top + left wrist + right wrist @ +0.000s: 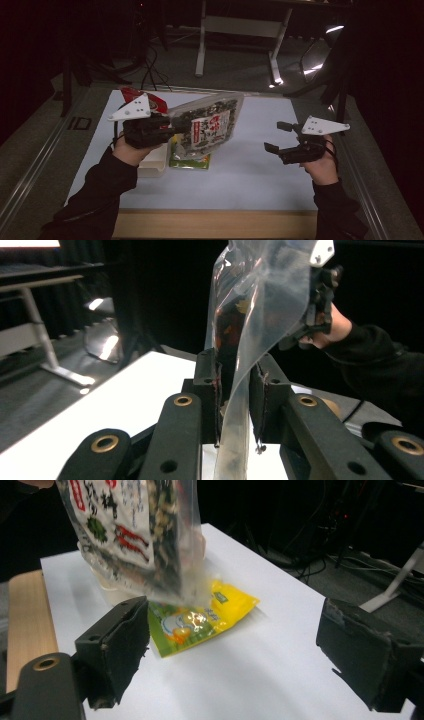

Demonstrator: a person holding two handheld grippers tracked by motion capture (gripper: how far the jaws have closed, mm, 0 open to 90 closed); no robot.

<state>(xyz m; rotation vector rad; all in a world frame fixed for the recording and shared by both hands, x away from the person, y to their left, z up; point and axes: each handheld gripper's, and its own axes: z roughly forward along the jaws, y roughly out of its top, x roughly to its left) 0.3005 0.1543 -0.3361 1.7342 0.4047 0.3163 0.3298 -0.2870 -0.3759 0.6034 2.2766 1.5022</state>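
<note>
Here, a clear snack bag hangs pinched in one gripper above a white table.

The white table (260, 170) spans the high view, with a wooden edge along the person's side. Above its left half the clear snack bag (210, 122), printed in red and white and full of dark pieces, is lifted off the surface, one edge clamped between the pressed-together jaws of the left gripper (175, 127). Below it a yellow-green packet (189, 159) lies flat on the table, beside a pale box (152, 164). A red packet (150, 100) lies behind the left gripper. The right gripper (275, 137), well apart to the right, has its jaws spread wide with nothing between them.
</note>
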